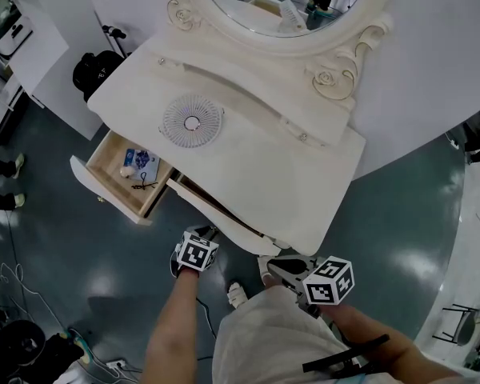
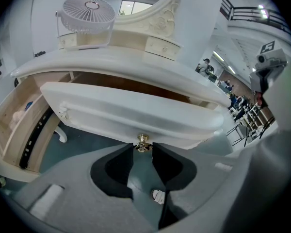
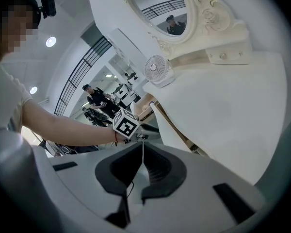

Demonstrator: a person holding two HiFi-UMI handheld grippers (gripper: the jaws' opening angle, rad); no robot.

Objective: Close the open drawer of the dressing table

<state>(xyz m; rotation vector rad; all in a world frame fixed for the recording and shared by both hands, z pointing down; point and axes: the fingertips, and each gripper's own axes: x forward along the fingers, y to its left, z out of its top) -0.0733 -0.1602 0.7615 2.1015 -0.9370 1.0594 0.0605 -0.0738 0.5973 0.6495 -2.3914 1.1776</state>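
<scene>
The cream dressing table [image 1: 248, 158] has two drawers pulled out. Its centre drawer [image 1: 218, 214] stands partly out, with a curved white front [image 2: 136, 115] and a small brass knob [image 2: 143, 141]. My left gripper [image 2: 143, 147] is at that knob, its two dark fingertips closed against either side of it. In the head view the left gripper [image 1: 209, 234] sits under the table's front edge. The left side drawer [image 1: 92, 184] is pulled far out and holds a few small items. My right gripper [image 3: 142, 143] hangs shut and empty to the right, away from the table [image 1: 274, 266].
A round white fan [image 1: 192, 122] stands on the tabletop below the oval mirror [image 1: 280, 6]. Cables and dark gear lie on the grey floor [image 1: 32, 342] at the left. The person's shoe [image 1: 237, 294] is under the table's front edge.
</scene>
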